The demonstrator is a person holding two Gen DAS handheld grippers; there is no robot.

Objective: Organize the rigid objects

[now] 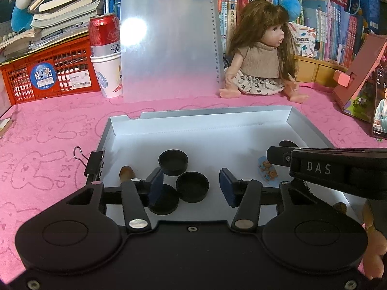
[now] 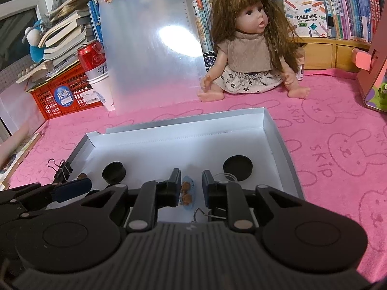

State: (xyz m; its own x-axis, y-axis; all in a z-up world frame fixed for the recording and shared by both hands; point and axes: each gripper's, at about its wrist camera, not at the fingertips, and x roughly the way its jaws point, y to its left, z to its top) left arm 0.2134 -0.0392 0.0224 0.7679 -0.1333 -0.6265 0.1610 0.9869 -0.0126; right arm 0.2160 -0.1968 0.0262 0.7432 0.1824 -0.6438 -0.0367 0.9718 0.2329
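Both grippers hang over the near part of a shallow white tray [image 1: 312, 130] that lies on a pink cloth [image 1: 48, 130].

Left gripper [image 1: 191, 184]: jaws stand apart and nothing is pressed between the pads. Three black round caps lie in the tray at its fingertips. One cap [image 1: 173, 162] lies just ahead of the left finger. A second cap [image 1: 192, 186] lies in the gap between the fingers, closer to the left one, with clear space at the right pad. A third cap [image 1: 167, 199] lies partly under the left finger. A brown rounded piece [image 1: 127, 172] lies just outside the left finger. A black binder clip [image 1: 93, 163] sits on the tray's left wall, further out on the same side.

Right gripper [image 2: 191, 188]: jaws stand a narrow way apart. A small blue clip with bear figures [image 2: 186, 193] lies between the fingers, close to the left pad; contact with the pads cannot be confirmed, and a gap shows at the right pad. A fourth black cap [image 2: 237, 168] lies ahead and right of this gripper. A clear ring [image 2: 225, 177] lies just ahead of the right finger.

Beyond the tray, ahead of both grippers: a doll [image 1: 261, 55] sits on the cloth, a translucent clipboard [image 1: 169, 48] stands upright, and a red crate [image 1: 53, 72] is at far left
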